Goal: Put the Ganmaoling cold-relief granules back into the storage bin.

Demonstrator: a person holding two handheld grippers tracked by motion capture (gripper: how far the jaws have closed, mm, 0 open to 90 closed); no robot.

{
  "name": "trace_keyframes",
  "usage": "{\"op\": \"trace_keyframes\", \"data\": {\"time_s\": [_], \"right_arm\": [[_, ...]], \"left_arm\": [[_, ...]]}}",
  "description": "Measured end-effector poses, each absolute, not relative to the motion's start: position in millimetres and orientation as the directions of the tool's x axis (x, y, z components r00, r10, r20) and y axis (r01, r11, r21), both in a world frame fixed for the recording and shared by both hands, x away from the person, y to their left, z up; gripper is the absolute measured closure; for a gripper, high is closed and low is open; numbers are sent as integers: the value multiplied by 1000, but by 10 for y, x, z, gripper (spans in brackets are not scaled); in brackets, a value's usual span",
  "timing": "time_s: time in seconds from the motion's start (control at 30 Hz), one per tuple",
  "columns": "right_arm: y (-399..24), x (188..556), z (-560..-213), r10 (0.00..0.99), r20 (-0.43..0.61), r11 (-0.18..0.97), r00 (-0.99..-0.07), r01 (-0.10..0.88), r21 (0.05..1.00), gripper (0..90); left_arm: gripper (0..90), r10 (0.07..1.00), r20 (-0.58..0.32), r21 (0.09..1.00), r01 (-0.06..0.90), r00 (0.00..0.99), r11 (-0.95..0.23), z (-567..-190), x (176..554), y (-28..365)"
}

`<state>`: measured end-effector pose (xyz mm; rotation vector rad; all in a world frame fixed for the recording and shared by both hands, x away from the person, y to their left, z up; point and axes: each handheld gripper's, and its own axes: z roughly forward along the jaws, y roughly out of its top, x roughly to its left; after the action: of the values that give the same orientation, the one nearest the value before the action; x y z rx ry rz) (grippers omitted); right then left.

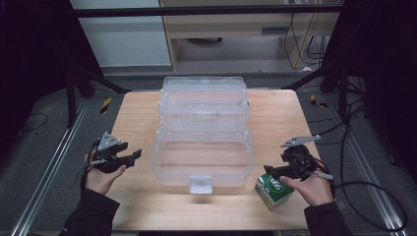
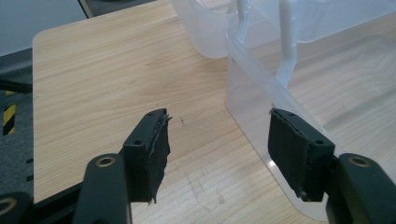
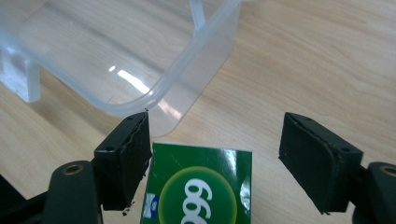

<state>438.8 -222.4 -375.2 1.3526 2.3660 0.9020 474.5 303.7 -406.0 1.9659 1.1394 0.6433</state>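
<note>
Clear plastic box (image 1: 202,147) at table (image 1: 137,113) centre, lid up; green carton (image 1: 272,191) just off box's front-right corner; right gripper (image 3: 215,158) above carton, jaws spread, carton between them, unpinched; left gripper (image 2: 217,149) off box's left wall, jaws spread, nothing between.

Clear smooth plastic box (image 1: 201,142), glossy green carton (image 3: 198,186), matt wood table (image 1: 275,118)
</note>
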Motion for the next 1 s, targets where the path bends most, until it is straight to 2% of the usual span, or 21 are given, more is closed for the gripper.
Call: {"op": "trace_keyframes", "data": {"time_s": [0.57, 1.0], "right_arm": [[-2160, 4331, -3740, 850, 35, 445, -526, 752, 486, 173], [-2054, 4342, -3839, 836, 18, 500, -548, 776, 385, 136]], "left_arm": [[333, 909, 28, 791, 547, 415, -274, -4222, 4831, 3183], [325, 906, 29, 792, 544, 423, -279, -4223, 4832, 3168]]}}
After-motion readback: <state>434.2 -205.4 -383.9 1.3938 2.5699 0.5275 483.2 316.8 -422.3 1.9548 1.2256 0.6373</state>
